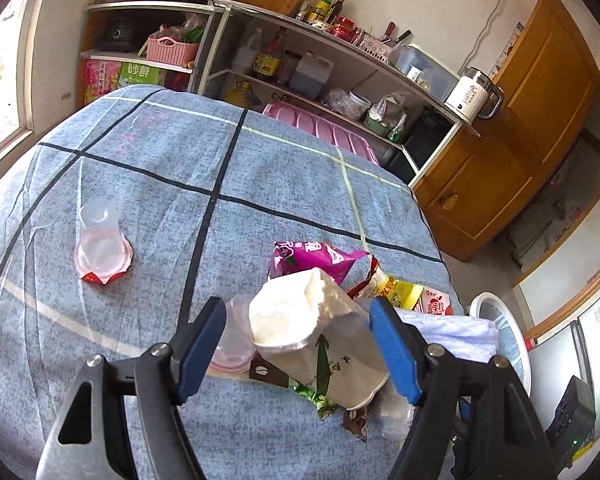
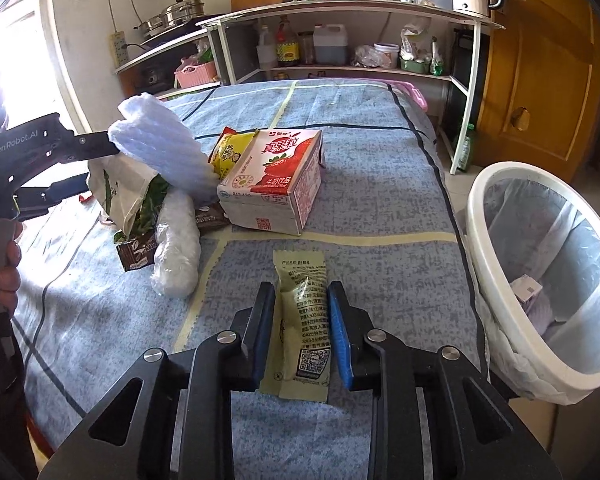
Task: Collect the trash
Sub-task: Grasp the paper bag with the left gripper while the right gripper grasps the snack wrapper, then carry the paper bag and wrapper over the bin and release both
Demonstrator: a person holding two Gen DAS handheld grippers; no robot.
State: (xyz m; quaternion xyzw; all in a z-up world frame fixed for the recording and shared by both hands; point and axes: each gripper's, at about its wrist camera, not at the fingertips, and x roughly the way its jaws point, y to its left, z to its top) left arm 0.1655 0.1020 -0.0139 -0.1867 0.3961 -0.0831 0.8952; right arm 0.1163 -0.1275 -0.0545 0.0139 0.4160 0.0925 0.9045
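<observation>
From my right wrist camera, my right gripper [image 2: 300, 332] has its jaws closed in on a pale yellow-green sachet [image 2: 305, 322] that lies flat on the blue checked tablecloth [image 2: 380, 184]; the blue pads sit against its two long edges, so I read it as gripped. The sachet's back carries small printed Chinese text and a QR code near its lower end; the fine print is too small for me to make out.

Further up the table sits a strawberry milk carton [image 2: 274, 182], red and white, printed 真果粒 with 牛奶饮品 beneath and a QR code on its end flap. A yellow snack wrapper [image 2: 228, 152] leans behind it, and a brown coffee sachet [image 2: 136, 254] lies by a clear crumpled plastic bag [image 2: 176, 248]. At the right edge of the table stands a white waste bin [image 2: 496, 184] with a clear liner and a small box already inside.

My left gripper [image 1: 300, 344], stamped GenRobot.AI on its side in the right view, has its jaws wide around a white paper cup-like container [image 1: 320, 328] with green leaf print and Chinese characters I cannot read; whether the pads actually press on it I cannot tell. White foam wrap [image 2: 160, 144] sits against its outer finger. A magenta snack bag [image 1: 312, 258] lies just beyond, and well apart to the left rests an empty jelly cup [image 1: 100, 240] with a peeled red-edged lid

On the shelf a green box [image 1: 140, 74] reads 6步鲜
</observation>
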